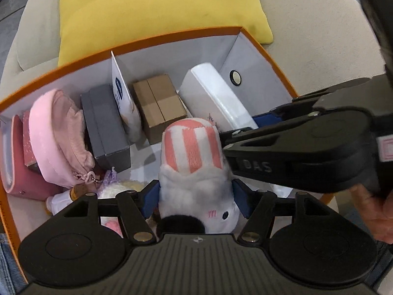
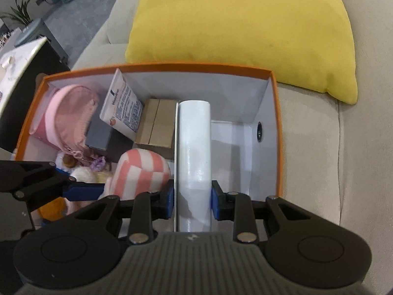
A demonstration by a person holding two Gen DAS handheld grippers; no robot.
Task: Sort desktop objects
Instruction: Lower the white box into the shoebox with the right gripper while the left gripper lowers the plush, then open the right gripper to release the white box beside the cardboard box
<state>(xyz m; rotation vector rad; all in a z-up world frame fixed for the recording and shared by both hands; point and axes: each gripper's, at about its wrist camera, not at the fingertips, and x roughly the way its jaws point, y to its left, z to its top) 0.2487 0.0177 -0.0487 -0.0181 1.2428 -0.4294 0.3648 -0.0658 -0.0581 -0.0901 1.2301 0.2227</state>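
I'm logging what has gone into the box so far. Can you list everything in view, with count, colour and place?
Open cardboard storage box: one, orange outside, white inside, on the sofa.
Square cushion: one, yellow, behind the box.
Fabric sofa: one, beige, under everything.
Striped plush toy: one, pink, white and grey, box middle, between the left jaws.
Glossy flat case: one, white, right of the plush, clamped in the right jaws.
Small carton: one, brown, at the back.
Rigid box: one, grey, left of the carton.
Soft pouch: one, pink, far left.
Left gripper: one, black, blue pads, open.
Right gripper: one, black, shut.
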